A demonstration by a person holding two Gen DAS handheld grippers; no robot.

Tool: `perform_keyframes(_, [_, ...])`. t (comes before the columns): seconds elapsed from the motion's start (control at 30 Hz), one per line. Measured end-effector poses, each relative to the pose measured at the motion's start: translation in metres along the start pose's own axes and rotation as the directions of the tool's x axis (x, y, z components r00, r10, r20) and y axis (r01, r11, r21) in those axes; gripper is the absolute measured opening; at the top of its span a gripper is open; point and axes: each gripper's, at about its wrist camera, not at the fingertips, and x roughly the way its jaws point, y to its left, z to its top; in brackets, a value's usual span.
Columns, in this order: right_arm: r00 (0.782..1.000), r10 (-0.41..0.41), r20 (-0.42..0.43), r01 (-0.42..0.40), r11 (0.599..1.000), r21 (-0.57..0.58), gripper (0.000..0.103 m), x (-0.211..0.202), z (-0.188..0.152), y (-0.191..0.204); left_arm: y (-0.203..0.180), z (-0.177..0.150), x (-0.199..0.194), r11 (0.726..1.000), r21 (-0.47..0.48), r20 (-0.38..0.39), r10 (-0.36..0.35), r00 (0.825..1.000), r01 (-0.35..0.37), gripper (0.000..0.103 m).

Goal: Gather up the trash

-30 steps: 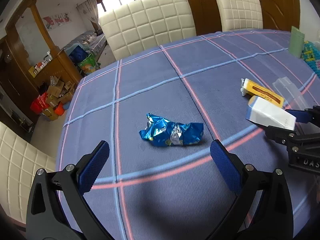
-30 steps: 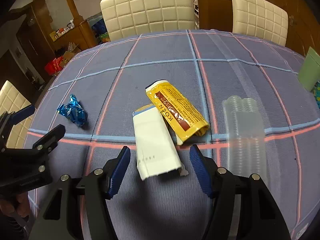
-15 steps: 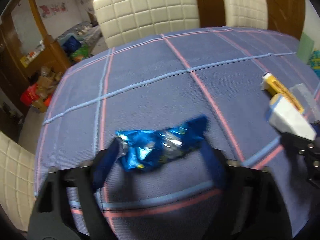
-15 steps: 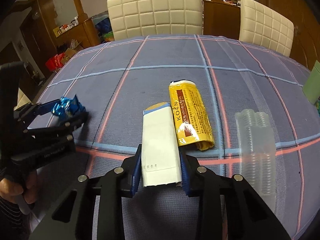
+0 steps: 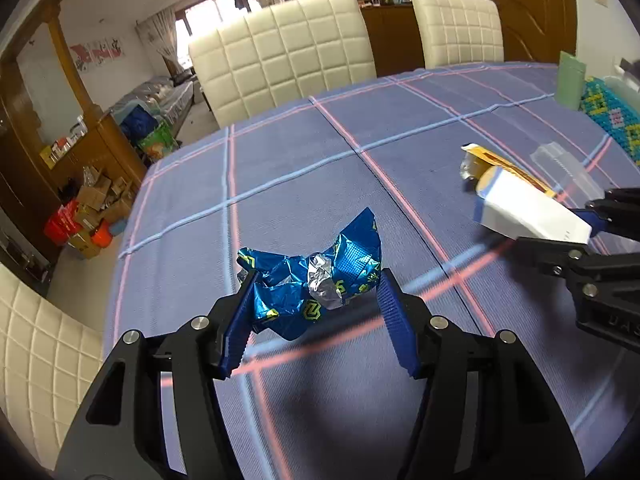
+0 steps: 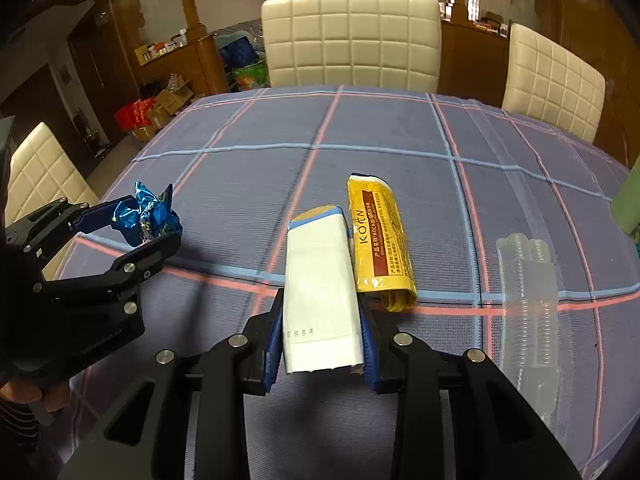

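Here the left gripper point(image 5: 316, 300) has its blue pads on either side of a crumpled blue foil wrapper point(image 5: 312, 280), the jaws closing on it at about half width; the pads press the foil at both ends and it sits clear of the cloth, lifted. Seen from the right wrist camera, the same wrapper point(image 6: 146, 218) bunches between the left gripper's fingers point(image 6: 132, 236), with a person's fingertips point(image 6: 28, 394) on the handle at the lower left.

The right gripper point(image 6: 322, 344) is narrow and clamped on a white paper packet point(image 6: 320, 292) with a blue-and-tan far end, gripped by its near part, long axis pointing away from the camera. In the left wrist view that packet point(image 5: 528, 212) juts out tilted from the right gripper point(image 5: 560, 232), above the table.

Just beside the packet's right edge lies a yellow wrapper point(image 6: 380, 240) with brown print, flat on the blue plaid tablecloth point(image 6: 400, 128). Further right, apart from it, lies a clear plastic sleeve of stacked cups point(image 6: 528, 304). A pale green card point(image 5: 570, 80) stands at the far right edge next to a teal patterned thing point(image 5: 612, 116). Cream quilted chairs point(image 6: 352, 40) ring the far side of the table; cardboard boxes point(image 5: 100, 200) clutter the floor beyond
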Motion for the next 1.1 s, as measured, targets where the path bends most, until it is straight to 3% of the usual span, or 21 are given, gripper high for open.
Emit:
perform_keyframes(0.5, [0.998,0.041,0.042,-0.034,0.987,-0.155,0.031,-0.04,-0.011,0.088,0.039,-0.045,-0.071,0.996,-0.05,0.057,0.077,0.995,-0.075,0.06])
perform_keyframes(0.93, [0.996,0.083,0.032,-0.07,0.952,-0.297,0.032,-0.04,-0.019,0.178,0.103,-0.107,-0.106,0.975,-0.161,0.036,0.161,0.986,-0.153,0.06])
perform_keyframes(1.1, [0.994,0.109,0.023,-0.096,0.944,-0.315,0.032,-0.039,-0.021,0.193,0.122,-0.125,-0.112,0.967,-0.192,0.021,0.177,0.984,-0.17,0.06])
